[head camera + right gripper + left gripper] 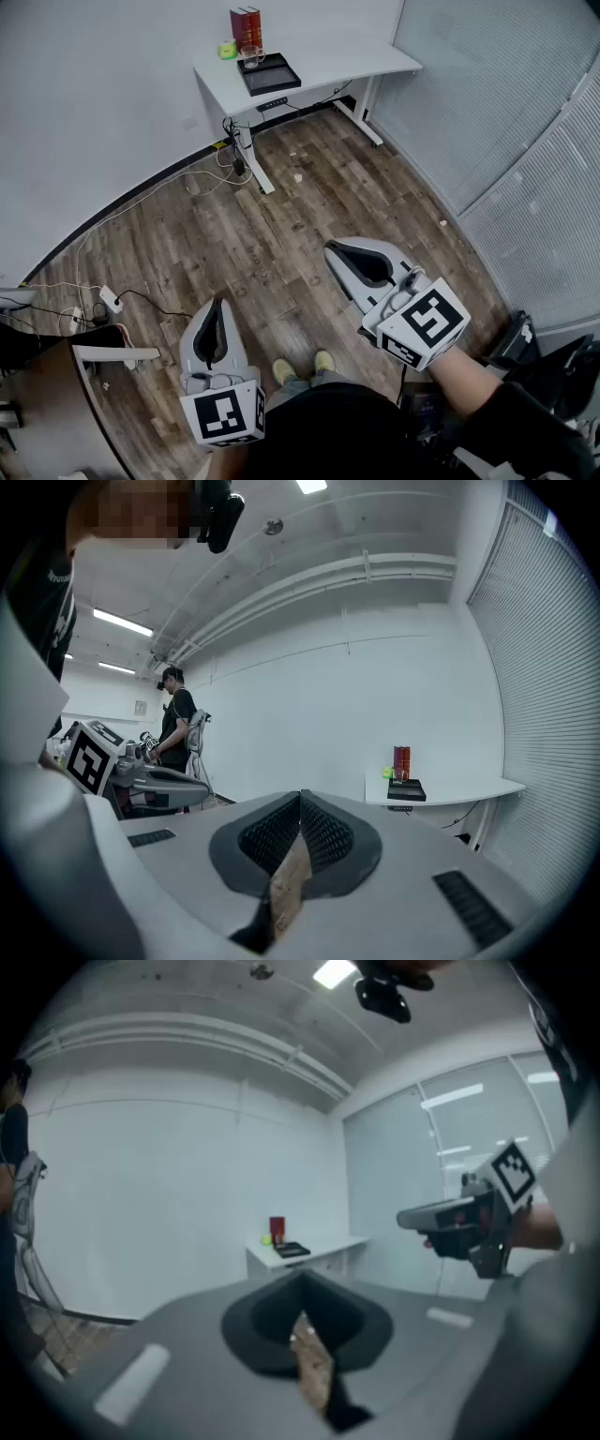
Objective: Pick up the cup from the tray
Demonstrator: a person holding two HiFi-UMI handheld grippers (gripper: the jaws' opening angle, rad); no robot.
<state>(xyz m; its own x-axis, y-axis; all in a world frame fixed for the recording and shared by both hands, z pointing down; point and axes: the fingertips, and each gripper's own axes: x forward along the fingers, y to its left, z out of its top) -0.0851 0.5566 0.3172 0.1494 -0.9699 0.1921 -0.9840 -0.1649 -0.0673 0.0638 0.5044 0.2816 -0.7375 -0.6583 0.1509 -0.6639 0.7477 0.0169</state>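
Observation:
A clear cup (251,56) stands at the back left of a black tray (272,75) on a white desk (319,58) across the room. Both grippers are held level over the wooden floor, far from the desk and pointing toward it. My left gripper (217,302) has its jaws closed together with nothing between them. My right gripper (330,247) is likewise shut and empty. The right gripper view shows the tray (407,790) small and distant beyond the closed jaws; the left gripper view shows the tray (292,1250) too. The cup is too small to make out there.
Red books (247,26) and a green object (228,50) sit behind the tray. Cables and a power strip (111,299) lie on the floor at left. A brown table (37,403) is at lower left. Blinds (525,141) line the right. Another person (176,726) stands far off.

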